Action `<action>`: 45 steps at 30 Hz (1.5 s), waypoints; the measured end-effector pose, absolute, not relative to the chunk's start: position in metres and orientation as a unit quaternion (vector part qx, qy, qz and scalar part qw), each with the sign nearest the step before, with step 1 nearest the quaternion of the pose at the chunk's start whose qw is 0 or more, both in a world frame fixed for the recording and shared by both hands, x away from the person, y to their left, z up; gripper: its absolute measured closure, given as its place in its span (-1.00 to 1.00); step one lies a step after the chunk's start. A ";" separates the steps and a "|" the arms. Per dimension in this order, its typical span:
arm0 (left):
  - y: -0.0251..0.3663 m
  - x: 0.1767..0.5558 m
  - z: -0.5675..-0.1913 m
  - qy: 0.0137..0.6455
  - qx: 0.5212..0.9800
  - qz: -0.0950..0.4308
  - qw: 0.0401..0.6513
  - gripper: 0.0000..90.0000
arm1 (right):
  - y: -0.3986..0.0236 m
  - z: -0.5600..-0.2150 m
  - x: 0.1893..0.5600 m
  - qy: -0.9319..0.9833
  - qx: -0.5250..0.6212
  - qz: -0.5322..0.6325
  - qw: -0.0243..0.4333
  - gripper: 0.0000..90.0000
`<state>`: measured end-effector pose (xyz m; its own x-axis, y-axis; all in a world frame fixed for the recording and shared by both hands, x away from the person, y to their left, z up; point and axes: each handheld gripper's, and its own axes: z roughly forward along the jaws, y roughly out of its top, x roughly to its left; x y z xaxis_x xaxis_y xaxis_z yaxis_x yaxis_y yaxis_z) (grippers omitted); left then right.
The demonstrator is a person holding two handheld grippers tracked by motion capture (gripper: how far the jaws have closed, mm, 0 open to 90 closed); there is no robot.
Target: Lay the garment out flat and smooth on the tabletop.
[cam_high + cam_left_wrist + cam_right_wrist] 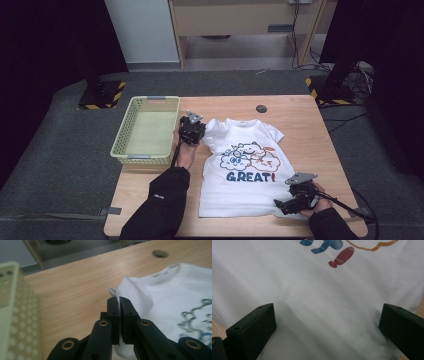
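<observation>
Two hand-held grippers at work on one white T-shirt [245,170], spread face up on the wooden counter [300,125] just beside a pale green basket [147,131]. Left hand-held gripper [192,131], between the basket and the shirt, clamped tight on the edge of the near sleeve [117,296], with only a thin lip of cloth poking up past the black pads. Right hand-held gripper [295,197], at the shirt's hem corner farthest from the basket, spread wide over the fabric below the printed "GREAT!" [250,176], gripping nothing.

Main risk, judged from this: a shallow bite on the sleeve. Any sharp tug away from the basket likely to pull the hem out of the pads and drop it back in a crease. Second risk: no anchor at the far hem corner. With that gripper released, a lift at the sleeve apt to drag the whole shirt across the counter toward the basket instead of folding it, skewing the body and bunching the print. Third: the lifted sleeve, close beside the basket rim, liable to snag or drape over that rim if swung wide. Closing the open jaws too low at the hem also apt to catch a single layer or scrape the counter.
</observation>
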<state>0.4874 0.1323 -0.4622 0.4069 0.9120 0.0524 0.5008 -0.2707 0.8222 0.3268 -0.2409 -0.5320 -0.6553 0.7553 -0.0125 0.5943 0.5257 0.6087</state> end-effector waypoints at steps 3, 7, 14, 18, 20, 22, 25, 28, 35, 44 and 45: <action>0.142 0.490 -0.470 0.494 0.748 0.274 0.348 0.93 | -0.241 -0.532 0.327 0.862 0.392 0.290 0.139 -0.98; 0.147 0.491 -0.477 0.507 0.752 0.276 0.319 0.84 | -0.241 -0.532 0.327 0.862 0.393 0.290 0.139 -0.97; 0.153 0.491 -0.465 0.512 0.732 0.305 0.330 0.53 | -0.241 -0.531 0.326 0.861 0.398 0.287 0.136 -0.95; 0.145 0.488 -0.467 0.488 0.741 0.280 0.366 0.30 | -0.242 -0.528 0.327 0.856 0.402 0.293 0.138 -0.93; 0.134 0.488 -0.472 0.480 0.751 0.266 0.368 0.25 | -0.243 -0.526 0.327 0.851 0.405 0.304 0.139 -0.94; 0.122 0.489 -0.479 0.470 0.760 0.247 0.375 0.21 | -0.243 -0.525 0.328 0.847 0.408 0.310 0.139 -0.94; 0.104 0.491 -0.493 0.459 0.777 0.237 0.361 0.14 | -0.243 -0.526 0.329 0.848 0.410 0.308 0.135 -0.95; 0.095 0.496 -0.507 0.461 0.786 0.223 0.345 0.10 | -0.241 -0.528 0.330 0.851 0.410 0.301 0.130 -0.95; 0.097 0.501 -0.528 0.470 0.790 0.221 0.327 0.06 | -0.240 -0.530 0.330 0.853 0.409 0.298 0.128 -0.95; 0.094 0.503 -0.531 0.455 0.785 0.284 0.310 -0.06 | -0.239 -0.532 0.327 0.860 0.397 0.291 0.137 -0.97; 0.093 0.503 -0.532 0.456 0.784 0.287 0.309 -0.07 | -0.239 -0.532 0.326 0.861 0.394 0.290 0.136 -0.97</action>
